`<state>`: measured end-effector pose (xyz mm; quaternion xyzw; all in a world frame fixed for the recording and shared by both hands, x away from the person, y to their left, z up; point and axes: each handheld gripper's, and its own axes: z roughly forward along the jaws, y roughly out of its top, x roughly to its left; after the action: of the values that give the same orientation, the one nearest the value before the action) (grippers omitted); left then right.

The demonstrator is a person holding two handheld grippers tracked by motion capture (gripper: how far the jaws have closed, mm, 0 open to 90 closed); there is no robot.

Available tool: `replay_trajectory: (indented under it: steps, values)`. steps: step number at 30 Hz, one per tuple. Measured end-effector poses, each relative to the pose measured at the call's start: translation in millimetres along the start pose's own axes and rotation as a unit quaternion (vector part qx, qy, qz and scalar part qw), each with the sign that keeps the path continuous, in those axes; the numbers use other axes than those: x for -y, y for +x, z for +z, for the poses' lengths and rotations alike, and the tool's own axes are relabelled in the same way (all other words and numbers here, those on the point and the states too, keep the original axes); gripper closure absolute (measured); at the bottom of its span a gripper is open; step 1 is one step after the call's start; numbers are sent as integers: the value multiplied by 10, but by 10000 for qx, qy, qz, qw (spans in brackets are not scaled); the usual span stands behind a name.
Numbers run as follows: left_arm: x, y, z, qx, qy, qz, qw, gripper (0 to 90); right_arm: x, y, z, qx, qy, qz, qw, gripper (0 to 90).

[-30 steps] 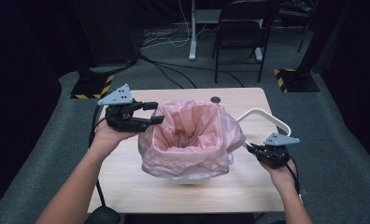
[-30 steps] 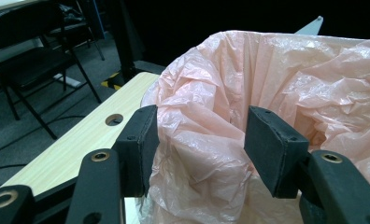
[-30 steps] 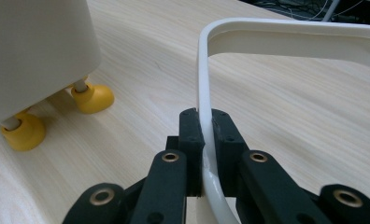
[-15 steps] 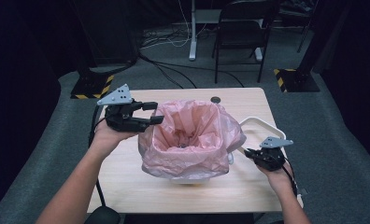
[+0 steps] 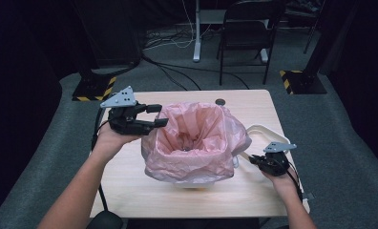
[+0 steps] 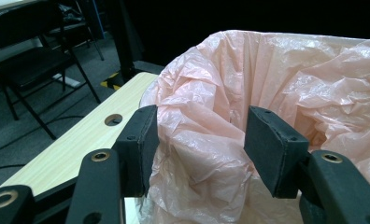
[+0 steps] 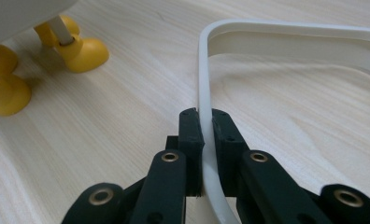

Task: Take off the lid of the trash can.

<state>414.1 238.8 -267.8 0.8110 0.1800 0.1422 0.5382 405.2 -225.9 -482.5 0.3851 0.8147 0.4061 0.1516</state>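
Right jaws: I have them clamped on the thin white frame (image 7: 204, 93), one pad on each side of its narrow edge, in the right gripper view.
Right gripper (image 5: 262, 163): it sits low over the table's right side, just beside the bag; my hand holds it from below in the high view.
White frame: a rounded, open loop; it lies on or just above the wood to the right of the bag, and I cannot tell which. Its far corner curves round in the right gripper view.
Left jaws: I have them standing wide, one pad on each side of a crumpled fold of the pink bag (image 6: 276, 93); neither pad presses on the plastic.
Left gripper (image 5: 153, 116): raised at the bag's left rim, pointing across toward it.
Pink bag: a thin plastic liner, mouth open upward, folded out and down over a bin at the middle of the table; the bin's walls are covered.
Yellow feet (image 7: 78, 49): two rounded feet on short white legs stand on the wood under a pale body, to the left of the frame.
Table (image 5: 130, 186): light wood, with a round cable hole (image 5: 220, 102) near its far edge.
Beyond: grey floor, a black folding chair (image 5: 251, 28), cables.
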Motion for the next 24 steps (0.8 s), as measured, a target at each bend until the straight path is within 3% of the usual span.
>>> replay_trajectory:
  steps: [5, 24]
  values:
    - [5, 11, -7, -10, -15, -14, 10000, 443, 37, -16, 45, 4, 151, -74, 9999, 839]
    - [18, 34, -40, -49, -58, -39, 10000, 437, 132, -68, 93, -85, 388, -12, 9992, 834]
